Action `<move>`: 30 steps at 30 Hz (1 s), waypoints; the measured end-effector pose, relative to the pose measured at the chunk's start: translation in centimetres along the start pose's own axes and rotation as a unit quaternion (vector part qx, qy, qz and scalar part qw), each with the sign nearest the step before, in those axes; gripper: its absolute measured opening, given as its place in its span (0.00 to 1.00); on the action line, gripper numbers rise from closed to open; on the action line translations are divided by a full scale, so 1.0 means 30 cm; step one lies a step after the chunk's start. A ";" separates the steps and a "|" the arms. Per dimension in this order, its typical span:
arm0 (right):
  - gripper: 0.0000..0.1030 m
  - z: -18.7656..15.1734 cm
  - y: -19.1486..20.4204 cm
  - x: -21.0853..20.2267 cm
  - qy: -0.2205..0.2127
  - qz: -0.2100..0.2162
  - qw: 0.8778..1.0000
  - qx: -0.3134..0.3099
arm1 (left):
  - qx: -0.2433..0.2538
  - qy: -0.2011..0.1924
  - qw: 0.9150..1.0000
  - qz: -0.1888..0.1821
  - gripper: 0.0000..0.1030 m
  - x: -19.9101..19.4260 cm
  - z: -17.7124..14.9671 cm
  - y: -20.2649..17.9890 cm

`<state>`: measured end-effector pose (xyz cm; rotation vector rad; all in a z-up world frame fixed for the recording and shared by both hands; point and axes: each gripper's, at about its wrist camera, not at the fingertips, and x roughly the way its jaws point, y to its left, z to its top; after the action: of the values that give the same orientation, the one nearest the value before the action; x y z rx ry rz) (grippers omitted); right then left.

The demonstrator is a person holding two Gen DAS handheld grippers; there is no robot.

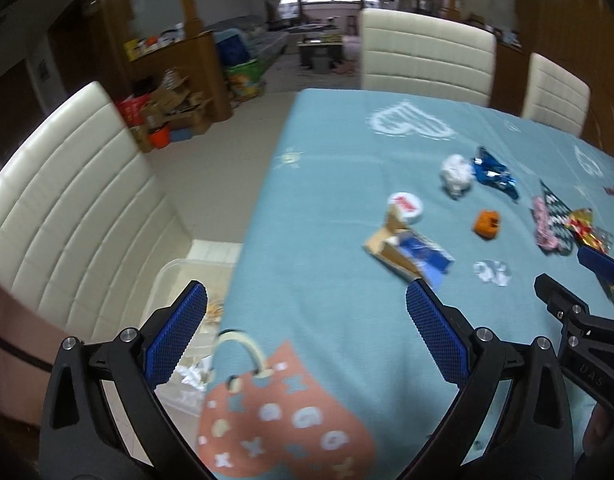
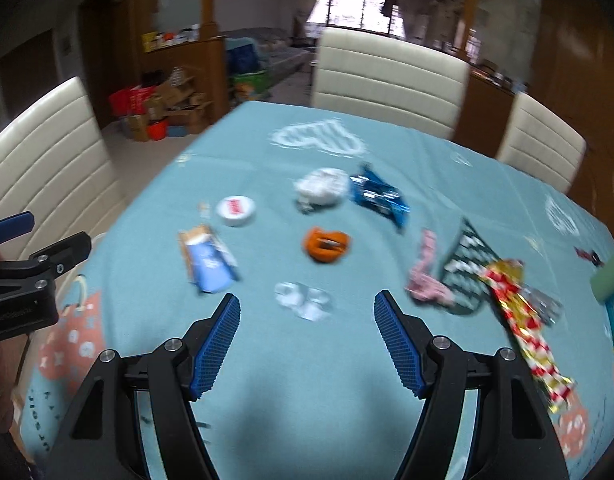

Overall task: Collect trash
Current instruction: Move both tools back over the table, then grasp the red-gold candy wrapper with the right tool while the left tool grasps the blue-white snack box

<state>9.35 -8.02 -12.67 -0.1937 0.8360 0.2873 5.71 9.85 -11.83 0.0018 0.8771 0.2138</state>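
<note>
Just ahead of our right gripper [image 2: 307, 336], jaws apart and empty, lies a clear wrapper [image 2: 305, 300] on the worktop [image 2: 307, 400]; our left gripper [image 1: 307, 332], also apart, sits farther left.

Both wrist views look down across the shared table [image 1: 307, 208] from nearby

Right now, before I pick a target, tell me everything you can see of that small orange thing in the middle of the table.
The orange piece is a small, squat, ring-like lump, probably plastic, with a dark hollow at its centre; blur hides finer detail. It lies alone on the blue tablecloth, touching nothing else, between the crumpled white paper beyond it and the clear wrapper nearer the camera.
</note>
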 end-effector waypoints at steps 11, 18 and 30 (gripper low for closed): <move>0.66 -0.123 -0.382 -0.038 0.021 -0.131 0.987 0.090 | 0.068 0.004 0.996 -0.060 0.96 0.031 0.046 -0.322; 0.66 -0.158 -0.520 -0.003 0.036 -0.159 0.983 0.084 | 0.076 0.017 0.996 -0.051 0.96 0.062 0.034 -0.439; 0.62 -0.184 -0.624 0.163 0.068 -0.144 0.985 0.074 | 0.022 0.056 0.998 0.026 0.96 0.145 0.035 -0.383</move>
<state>14.67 -26.40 -18.93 -0.1930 0.9472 -0.0602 11.33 -0.48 -15.49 0.0547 0.9938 0.2452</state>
